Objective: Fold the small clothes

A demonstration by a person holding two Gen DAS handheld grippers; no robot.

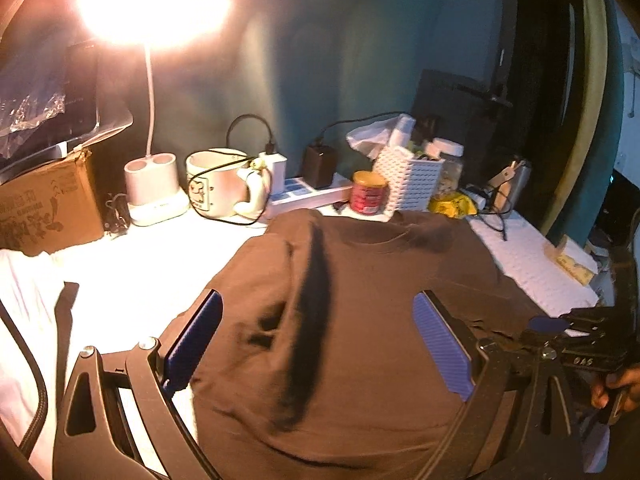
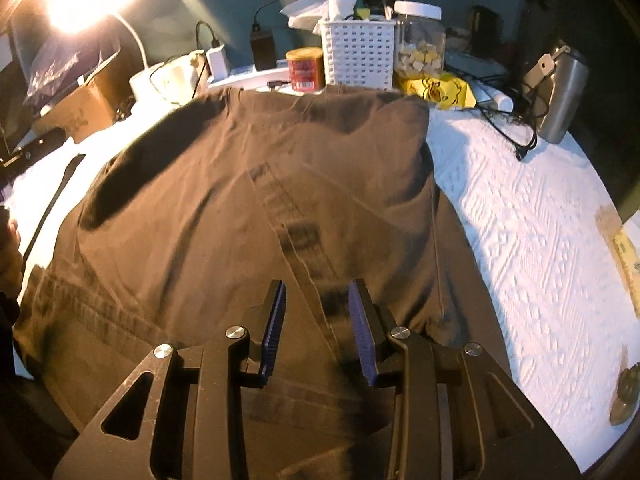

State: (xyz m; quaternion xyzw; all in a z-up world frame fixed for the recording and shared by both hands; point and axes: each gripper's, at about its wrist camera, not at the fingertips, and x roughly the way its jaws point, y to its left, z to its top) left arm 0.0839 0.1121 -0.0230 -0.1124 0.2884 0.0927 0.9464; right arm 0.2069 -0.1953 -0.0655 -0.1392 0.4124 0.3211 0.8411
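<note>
A brown T-shirt (image 1: 360,300) lies spread on the white textured table cover (image 1: 532,264), collar toward the clutter at the back. My left gripper (image 1: 316,304) is wide open above the shirt's lower body, blue pads apart, holding nothing. My right gripper (image 2: 316,292) is open with a narrower gap, just above the shirt (image 2: 240,184) near a folded seam on its right side; no cloth is between its pads. The right gripper also shows at the right edge of the left wrist view (image 1: 548,326).
Along the back wall stand a lit desk lamp (image 1: 154,8), a cardboard box (image 1: 44,208), a mug (image 1: 218,184), a power strip with chargers (image 1: 312,192), a red tin (image 1: 368,194), a white basket (image 1: 408,178), a jar (image 2: 418,40), a yellow packet (image 2: 436,90) and a steel bottle (image 2: 560,96).
</note>
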